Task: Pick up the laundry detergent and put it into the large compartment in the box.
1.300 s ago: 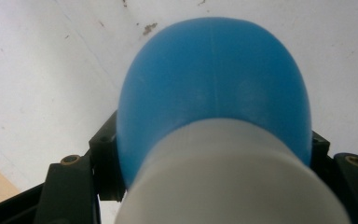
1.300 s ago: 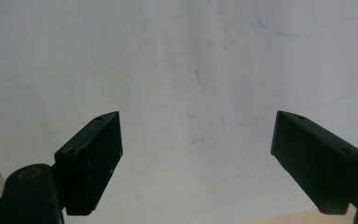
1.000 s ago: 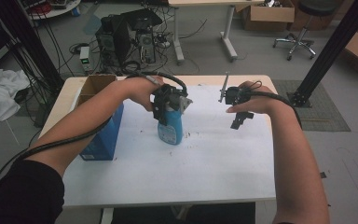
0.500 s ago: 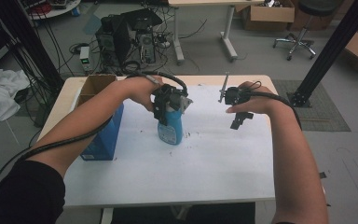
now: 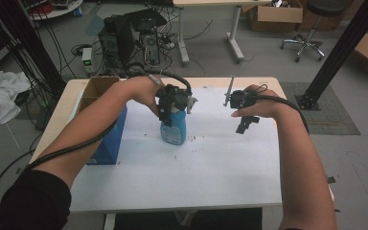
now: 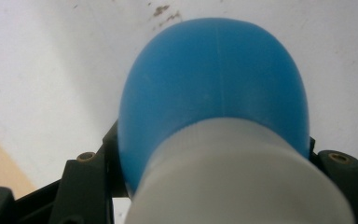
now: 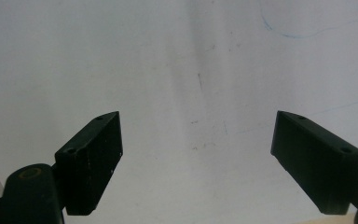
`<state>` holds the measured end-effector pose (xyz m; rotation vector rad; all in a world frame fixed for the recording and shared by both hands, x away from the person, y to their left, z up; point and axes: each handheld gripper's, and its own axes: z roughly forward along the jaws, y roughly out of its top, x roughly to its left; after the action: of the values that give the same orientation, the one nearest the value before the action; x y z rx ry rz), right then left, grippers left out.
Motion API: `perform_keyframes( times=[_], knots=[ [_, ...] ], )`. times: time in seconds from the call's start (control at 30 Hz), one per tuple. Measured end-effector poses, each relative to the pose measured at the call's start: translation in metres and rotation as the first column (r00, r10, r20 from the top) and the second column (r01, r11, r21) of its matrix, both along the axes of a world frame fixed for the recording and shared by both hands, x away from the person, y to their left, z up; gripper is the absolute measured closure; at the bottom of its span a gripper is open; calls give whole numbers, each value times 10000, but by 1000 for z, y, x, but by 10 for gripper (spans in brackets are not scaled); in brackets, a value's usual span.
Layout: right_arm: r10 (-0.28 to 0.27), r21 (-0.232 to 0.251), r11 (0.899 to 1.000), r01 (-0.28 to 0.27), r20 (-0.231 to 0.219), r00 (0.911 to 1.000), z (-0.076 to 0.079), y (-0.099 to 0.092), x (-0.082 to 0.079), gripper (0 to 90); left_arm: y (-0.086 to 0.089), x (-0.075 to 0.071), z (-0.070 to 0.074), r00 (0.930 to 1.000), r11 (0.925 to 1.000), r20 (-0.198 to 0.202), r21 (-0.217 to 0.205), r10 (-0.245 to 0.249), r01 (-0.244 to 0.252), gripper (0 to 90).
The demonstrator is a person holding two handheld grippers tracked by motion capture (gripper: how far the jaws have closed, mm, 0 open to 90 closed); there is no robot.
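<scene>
A blue bottle (image 5: 173, 132) with a white cap stands upright near the middle of the white table (image 5: 196, 177). My left gripper (image 5: 172, 106) comes down over its top and is shut on the bottle. In the left gripper view the bottle (image 6: 214, 88) bulges out between the two black jaws of my left gripper (image 6: 214, 161), which press on its sides just below the cap. To the right, my right gripper (image 5: 245, 125) hangs over bare table, apart from the bottle. Its jaws stand wide apart in the right gripper view (image 7: 198, 154), with nothing between them.
A blue cardboard box (image 5: 103, 139) with an open brown top stands at the table's left edge, close to my left forearm. Computer towers (image 5: 129, 40) and cables lie on the floor behind the table. A black post (image 5: 340, 52) rises at the far right.
</scene>
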<state>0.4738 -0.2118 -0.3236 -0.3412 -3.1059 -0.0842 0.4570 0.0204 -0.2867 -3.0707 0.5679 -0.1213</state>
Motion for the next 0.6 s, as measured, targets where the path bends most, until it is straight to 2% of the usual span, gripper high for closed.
perform_keyframes(
  times=[0.07,0.2,0.27,0.4,0.43,0.5,0.53,0.6],
  knots=[
    [28,61,10000,-29,39,10000,1,0,0,168,2,0,8,9998,9998,-13,-44,192,-192,398],
    [86,185,9998,-88,95,9999,3,0,-2,167,6,-3,27,9959,9959,-85,-85,904,-904,398],
    [147,163,9998,-149,134,9998,3,0,-3,167,8,-4,35,9901,9902,-188,-121,1388,-1390,398],
    [220,241,9995,-224,176,9996,3,0,-4,167,11,-7,46,9721,9725,-309,-3,2326,-2327,397],
    [286,276,9992,-292,215,9994,3,0,-4,167,13,-8,47,9635,9641,-399,-111,2648,-2654,397],
    [388,315,9987,-396,246,9989,2,1,-4,167,16,-8,48,9471,9480,-464,-43,3177,-3182,396],
    [445,315,9985,-453,249,9987,2,2,-5,167,18,-9,47,9352,9363,-522,-71,3502,-3510,396],
    [579,327,9977,-588,268,9980,2,3,-5,167,20,-9,48,9023,9040,-588,26,4270,-4276,396]
  ],
)
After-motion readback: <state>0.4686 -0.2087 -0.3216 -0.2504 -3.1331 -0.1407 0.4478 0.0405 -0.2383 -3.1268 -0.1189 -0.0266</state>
